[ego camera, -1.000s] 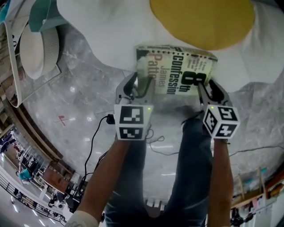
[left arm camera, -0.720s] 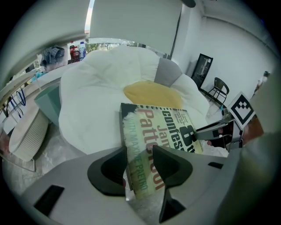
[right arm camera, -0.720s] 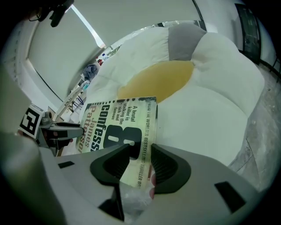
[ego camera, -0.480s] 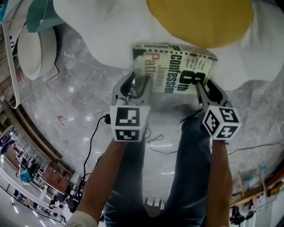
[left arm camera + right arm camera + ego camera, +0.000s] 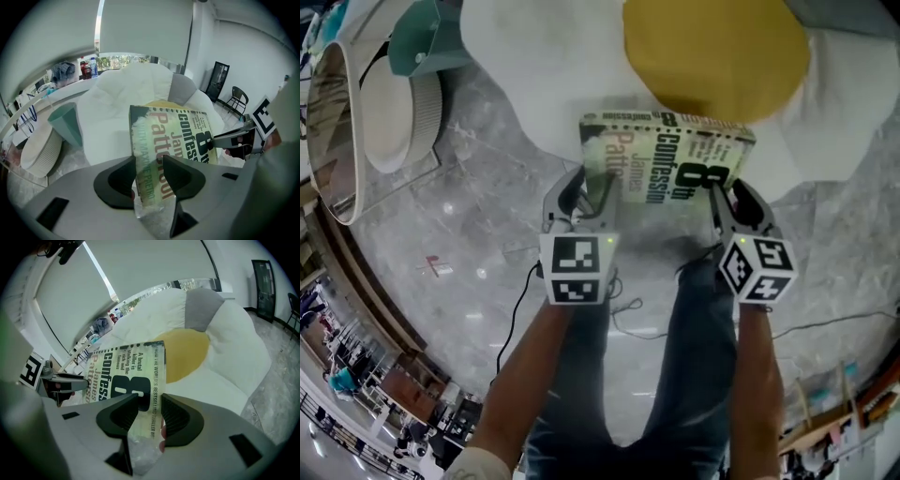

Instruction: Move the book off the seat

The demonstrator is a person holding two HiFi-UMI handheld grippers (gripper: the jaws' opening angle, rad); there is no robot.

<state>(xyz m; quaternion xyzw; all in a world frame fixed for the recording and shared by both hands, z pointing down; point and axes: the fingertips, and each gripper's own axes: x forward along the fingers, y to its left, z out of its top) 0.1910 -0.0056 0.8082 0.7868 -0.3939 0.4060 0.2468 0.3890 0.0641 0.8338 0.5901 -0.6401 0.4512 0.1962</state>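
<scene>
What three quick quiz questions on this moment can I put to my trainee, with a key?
1. True or false: the left tongs and the right tongs are both shut on the book.
2. The round cushion on the white seat is: A red, B yellow, C blue.
3. Fill in: the large numeral on the book's cover is ___.
Key: 1 true; 2 B; 3 8.
</scene>
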